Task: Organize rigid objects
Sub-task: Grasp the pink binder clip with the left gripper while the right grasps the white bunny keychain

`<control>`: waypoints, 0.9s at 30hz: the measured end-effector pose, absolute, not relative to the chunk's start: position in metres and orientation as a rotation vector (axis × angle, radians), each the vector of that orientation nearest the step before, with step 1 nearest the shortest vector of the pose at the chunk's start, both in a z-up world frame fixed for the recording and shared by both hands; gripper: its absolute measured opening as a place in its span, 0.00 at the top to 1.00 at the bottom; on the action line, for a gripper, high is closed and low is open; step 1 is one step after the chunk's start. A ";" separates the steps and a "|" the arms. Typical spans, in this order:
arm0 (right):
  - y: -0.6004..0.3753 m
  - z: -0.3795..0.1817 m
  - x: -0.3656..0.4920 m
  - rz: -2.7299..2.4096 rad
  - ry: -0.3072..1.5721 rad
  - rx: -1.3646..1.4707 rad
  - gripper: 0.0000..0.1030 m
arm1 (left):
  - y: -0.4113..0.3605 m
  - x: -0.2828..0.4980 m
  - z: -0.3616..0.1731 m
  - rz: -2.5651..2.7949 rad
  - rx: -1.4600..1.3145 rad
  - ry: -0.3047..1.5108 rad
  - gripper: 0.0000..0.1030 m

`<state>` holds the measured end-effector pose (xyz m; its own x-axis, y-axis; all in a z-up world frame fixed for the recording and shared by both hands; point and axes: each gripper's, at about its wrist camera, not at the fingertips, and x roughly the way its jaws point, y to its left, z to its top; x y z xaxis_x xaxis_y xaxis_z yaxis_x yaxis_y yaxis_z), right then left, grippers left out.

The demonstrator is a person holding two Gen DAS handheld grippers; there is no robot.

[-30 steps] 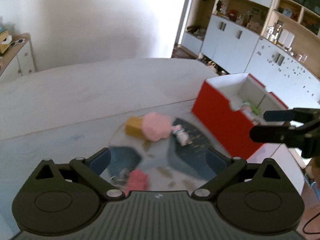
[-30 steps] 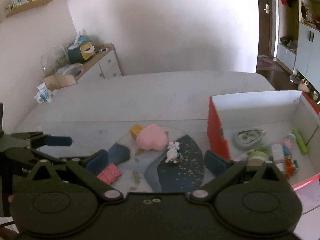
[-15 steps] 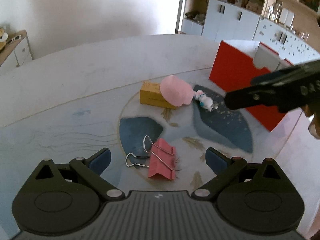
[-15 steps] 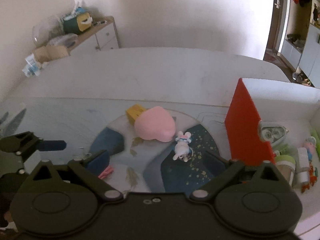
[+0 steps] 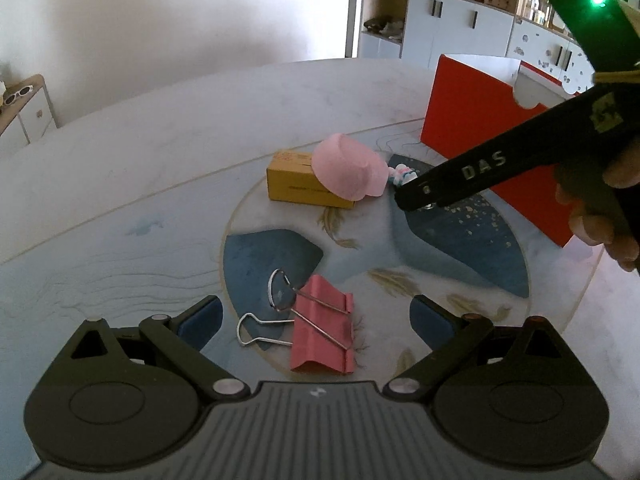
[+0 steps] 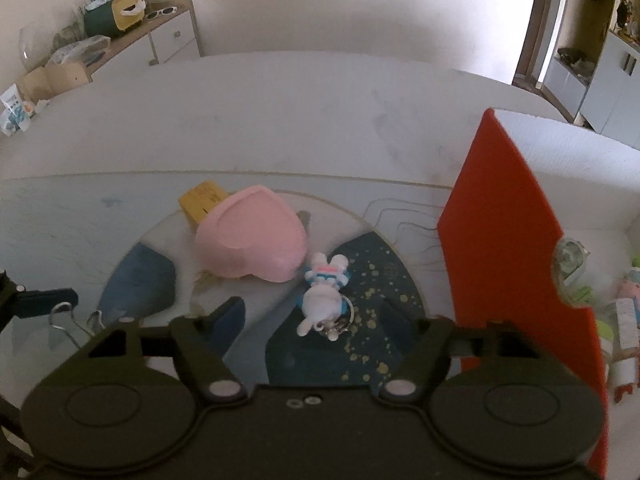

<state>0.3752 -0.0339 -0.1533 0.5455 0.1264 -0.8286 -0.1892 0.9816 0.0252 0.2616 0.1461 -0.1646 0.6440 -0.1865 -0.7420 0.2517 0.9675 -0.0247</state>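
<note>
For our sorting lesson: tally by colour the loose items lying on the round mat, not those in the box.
Pink: 2, the clip and the heart box
Yellow: 1, the carton
White: 1, the bunny
Total: 4

Left gripper (image 5: 314, 314): black linkage, blue pads, silver pivot screws.
Right gripper (image 6: 336, 320): black, "DAS" lettering, green light.

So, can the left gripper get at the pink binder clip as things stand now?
Probably yes. The left gripper stands open with the pink binder clip lying flat between its fingers, nothing on top of it. The right gripper, its jaws closing, is busy at the rabbit keychain, well clear.
</note>
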 end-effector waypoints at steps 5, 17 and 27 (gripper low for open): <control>-0.034 -0.160 0.379 0.173 0.984 -0.067 0.43 | 0.146 0.264 -0.169 -0.256 0.077 0.850 0.25; -0.031 -0.164 0.385 0.146 0.986 -0.078 0.65 | 0.142 0.261 -0.170 -0.248 0.128 0.833 0.60; -0.030 -0.163 0.374 0.153 0.984 -0.102 0.73 | 0.140 0.261 -0.169 -0.268 0.137 0.830 0.68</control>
<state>0.3744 -0.0298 -0.1633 0.5445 0.0821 -0.8347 -0.1747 0.9845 -0.0172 0.2609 0.1395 -0.1688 0.6435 -0.1816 -0.7436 0.2879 0.9576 0.0153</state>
